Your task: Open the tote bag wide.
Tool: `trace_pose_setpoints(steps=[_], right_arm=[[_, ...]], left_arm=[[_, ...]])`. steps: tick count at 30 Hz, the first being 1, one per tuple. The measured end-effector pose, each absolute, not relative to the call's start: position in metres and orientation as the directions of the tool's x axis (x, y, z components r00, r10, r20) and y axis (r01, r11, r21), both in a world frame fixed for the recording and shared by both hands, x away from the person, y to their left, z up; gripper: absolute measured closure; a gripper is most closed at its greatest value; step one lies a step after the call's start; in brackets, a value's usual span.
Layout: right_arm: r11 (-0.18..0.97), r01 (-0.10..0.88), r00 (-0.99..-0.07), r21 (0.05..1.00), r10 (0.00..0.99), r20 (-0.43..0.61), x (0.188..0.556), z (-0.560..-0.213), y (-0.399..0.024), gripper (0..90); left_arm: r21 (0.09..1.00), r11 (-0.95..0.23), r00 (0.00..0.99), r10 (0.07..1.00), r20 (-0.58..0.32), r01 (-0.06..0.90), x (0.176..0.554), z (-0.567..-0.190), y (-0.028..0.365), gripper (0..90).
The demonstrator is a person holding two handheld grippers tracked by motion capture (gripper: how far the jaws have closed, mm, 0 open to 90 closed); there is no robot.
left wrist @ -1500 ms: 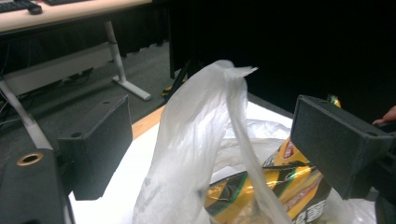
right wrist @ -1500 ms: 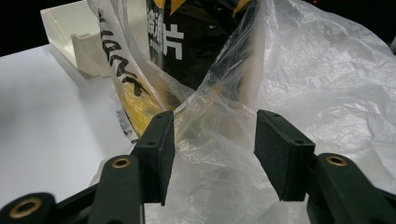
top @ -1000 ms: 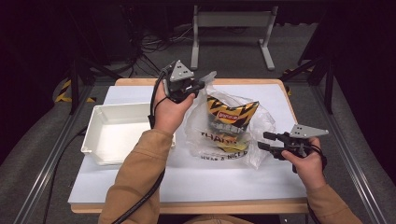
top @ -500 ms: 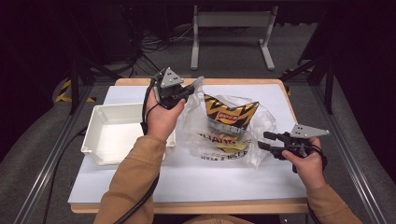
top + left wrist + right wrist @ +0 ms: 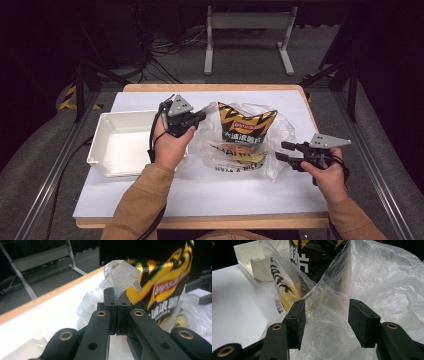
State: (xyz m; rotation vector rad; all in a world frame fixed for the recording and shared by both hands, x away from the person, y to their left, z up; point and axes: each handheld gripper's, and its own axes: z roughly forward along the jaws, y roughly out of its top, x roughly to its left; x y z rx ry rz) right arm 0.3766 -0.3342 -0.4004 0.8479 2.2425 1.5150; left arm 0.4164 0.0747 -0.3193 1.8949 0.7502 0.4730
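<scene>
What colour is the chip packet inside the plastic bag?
Black with yellow zigzag stripes, the crinkly chip packet shows best in the high view.

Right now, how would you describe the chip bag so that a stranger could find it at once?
Look at the table with the white cover. Right of the white tray, a clear plastic bag lies crumpled at the middle. The chip bag stands inside it: black with yellow zigzag stripes and a red logo, the one printed thing there. The left claw pinches the plastic beside it.

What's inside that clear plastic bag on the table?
The clear plastic bag holds a black-and-yellow crisp packet standing up, with at least one more yellow printed packet under it. The film's folds hide whatever else lies at the bottom.
</scene>
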Motion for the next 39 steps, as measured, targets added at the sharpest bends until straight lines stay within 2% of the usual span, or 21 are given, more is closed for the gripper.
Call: trace_pose_setpoints(steps=[14, 18, 29, 33, 39], right_arm=[[0.273, 0.305, -0.777, 0.912, 0.625, 0.072, 0.377, -0.403, -0.333, 48.7], [0.275, 0.308, -0.777, 0.911, 0.625, 0.074, 0.378, -0.404, -0.333, 48.8], [0.293, 0.33, -0.765, 0.898, 0.64, 0.072, 0.382, -0.411, -0.329, 48.9], [0.313, 0.351, -0.752, 0.883, 0.655, 0.067, 0.385, -0.416, -0.328, 43.0], [0.336, 0.366, -0.742, 0.868, 0.668, 0.054, 0.389, -0.421, -0.325, 37.9]], left_arm=[[0.863, -0.35, 0.741, 0.67, -0.04, 0.364, 0.409, -0.361, 0.051, 88.3], [0.841, -0.352, 0.724, 0.687, -0.066, 0.411, 0.408, -0.375, 0.046, 87.1], [0.773, -0.421, 0.708, 0.704, -0.052, 0.475, 0.404, -0.402, 0.025, 81.9], [0.757, -0.437, 0.709, 0.703, -0.048, 0.485, 0.404, -0.412, 0.022, 77.8], [0.732, -0.454, 0.708, 0.704, -0.055, 0.509, 0.406, -0.427, 0.015, 76.1]])
